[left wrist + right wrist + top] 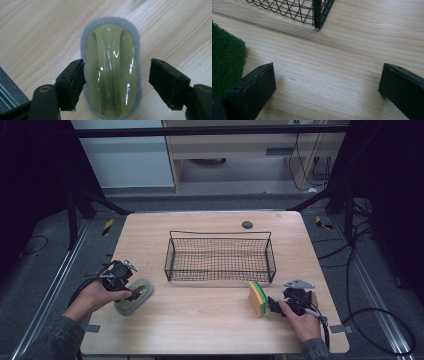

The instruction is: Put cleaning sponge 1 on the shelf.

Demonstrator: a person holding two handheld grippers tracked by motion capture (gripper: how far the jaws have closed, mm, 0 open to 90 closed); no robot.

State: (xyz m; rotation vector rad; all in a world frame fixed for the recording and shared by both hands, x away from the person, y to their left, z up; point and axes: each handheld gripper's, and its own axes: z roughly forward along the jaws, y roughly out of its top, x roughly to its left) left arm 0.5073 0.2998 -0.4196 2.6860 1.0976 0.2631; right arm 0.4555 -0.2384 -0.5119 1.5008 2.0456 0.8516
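Observation:
A pale green scrubber with a glossy moulded handle and a grey pad (111, 67) lies flat on the wooden table (200, 320), at the front left in the high view (142, 289). My left gripper (116, 82) is open, one jaw on each side of the scrubber, and in the high view it sits right over it (133, 293). A yellow sponge with a green scouring face (257, 298) stands on its edge at the front right. My right gripper (273, 306) is open just to the right of it. In the right gripper view, bare table lies between the jaws (327, 92) and the sponge's green face (224, 62) sits at the left.
A black wire basket (220, 257) stands in the middle of the table, with nothing in it; its near corner (317, 12) is ahead of my right gripper. A small dark disc (247, 224) lies behind the basket. Cables trail on the floor to the right.

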